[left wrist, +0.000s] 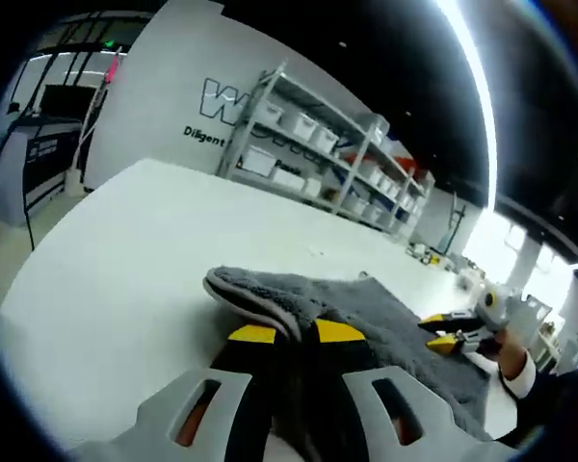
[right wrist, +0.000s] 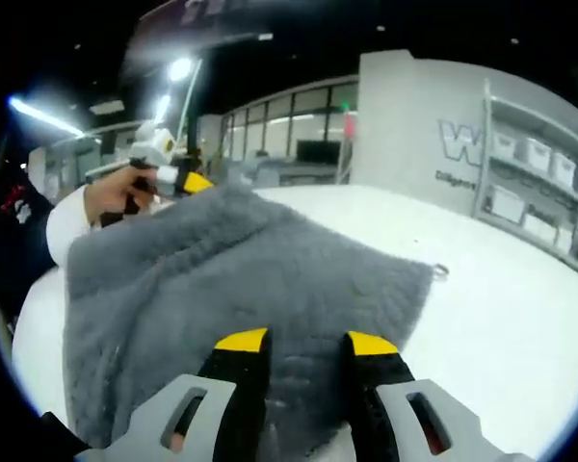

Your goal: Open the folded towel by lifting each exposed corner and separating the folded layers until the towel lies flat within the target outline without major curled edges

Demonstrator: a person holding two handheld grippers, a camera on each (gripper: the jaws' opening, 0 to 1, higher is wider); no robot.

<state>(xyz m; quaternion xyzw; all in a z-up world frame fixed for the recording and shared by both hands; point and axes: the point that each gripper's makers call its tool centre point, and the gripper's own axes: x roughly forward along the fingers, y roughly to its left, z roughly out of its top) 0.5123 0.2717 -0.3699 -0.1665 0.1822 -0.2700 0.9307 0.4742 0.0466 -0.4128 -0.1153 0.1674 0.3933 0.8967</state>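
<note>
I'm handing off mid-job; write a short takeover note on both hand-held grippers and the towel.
Left hand-held gripper: shut on the gray towel at one edge, layers bunched between its jaws.
Right hand-held gripper: shut on the towel's opposite edge.
Towel: held between the two over the white table, partly lifted, still folded at the left gripper's end.
Done: both edges gripped.
Left: separate the layers, lay flat. I can't make out a target outline.
</note>
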